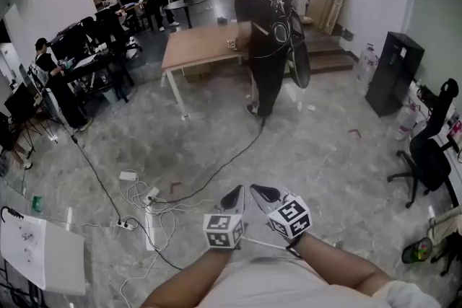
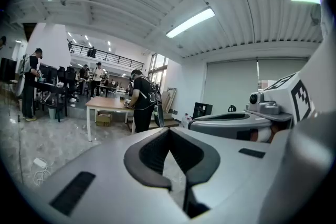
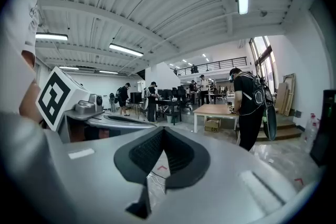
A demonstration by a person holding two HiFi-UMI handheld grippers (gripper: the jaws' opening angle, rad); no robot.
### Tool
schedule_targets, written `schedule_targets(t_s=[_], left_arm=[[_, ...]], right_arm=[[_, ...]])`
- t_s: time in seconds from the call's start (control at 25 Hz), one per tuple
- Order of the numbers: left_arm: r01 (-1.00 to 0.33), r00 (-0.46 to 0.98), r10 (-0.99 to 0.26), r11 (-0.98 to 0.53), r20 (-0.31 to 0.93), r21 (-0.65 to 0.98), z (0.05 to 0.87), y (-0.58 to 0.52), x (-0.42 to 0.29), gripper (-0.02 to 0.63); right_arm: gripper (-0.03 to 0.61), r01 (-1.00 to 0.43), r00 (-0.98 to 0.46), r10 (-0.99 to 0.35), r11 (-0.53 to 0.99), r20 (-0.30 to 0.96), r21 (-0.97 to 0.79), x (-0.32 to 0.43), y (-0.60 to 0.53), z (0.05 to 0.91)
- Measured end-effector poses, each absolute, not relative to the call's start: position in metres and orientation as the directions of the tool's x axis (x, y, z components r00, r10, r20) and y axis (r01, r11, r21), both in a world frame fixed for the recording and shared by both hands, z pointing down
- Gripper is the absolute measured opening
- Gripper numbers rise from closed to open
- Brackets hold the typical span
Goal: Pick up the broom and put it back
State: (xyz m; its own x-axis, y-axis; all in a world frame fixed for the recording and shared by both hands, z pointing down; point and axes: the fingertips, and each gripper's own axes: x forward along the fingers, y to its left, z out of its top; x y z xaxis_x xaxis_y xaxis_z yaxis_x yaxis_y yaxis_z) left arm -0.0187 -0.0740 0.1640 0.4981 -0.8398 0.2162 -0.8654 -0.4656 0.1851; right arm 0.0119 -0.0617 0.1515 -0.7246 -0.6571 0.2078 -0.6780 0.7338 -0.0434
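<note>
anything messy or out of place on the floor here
Loose white cords and power strips lie tangled on the floor, and a black cable snakes across open ground toward the standing person. It looks like a trip hazard.

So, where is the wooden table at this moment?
In the head view the wooden table stands in the upper middle. A person in black clothes stands at its right end, and a cardboard box sits under it.
</note>
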Motion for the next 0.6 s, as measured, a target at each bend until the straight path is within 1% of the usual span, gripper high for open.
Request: schedule_targets(t_s=[0.16, 0.6], left_arm=[[-0.860, 0.507, -0.837, -0.475, 0.206, 0.187, 0.160, -0.076, -0.011, 0.005], [-0.861, 0.503, -0.842, -0.468, 0.196, 0.199, 0.158, -0.082, -0.011, 0.005]], right_arm=[[0.002, -0.693, -0.714, -0.670, 0.717, 0.202, -0.072, 0.017, -0.066, 0.151], [0.002, -0.706, -0.702, -0.682, 0.704, 0.203, -0.076, 0.022, -0.075, 0.152]])
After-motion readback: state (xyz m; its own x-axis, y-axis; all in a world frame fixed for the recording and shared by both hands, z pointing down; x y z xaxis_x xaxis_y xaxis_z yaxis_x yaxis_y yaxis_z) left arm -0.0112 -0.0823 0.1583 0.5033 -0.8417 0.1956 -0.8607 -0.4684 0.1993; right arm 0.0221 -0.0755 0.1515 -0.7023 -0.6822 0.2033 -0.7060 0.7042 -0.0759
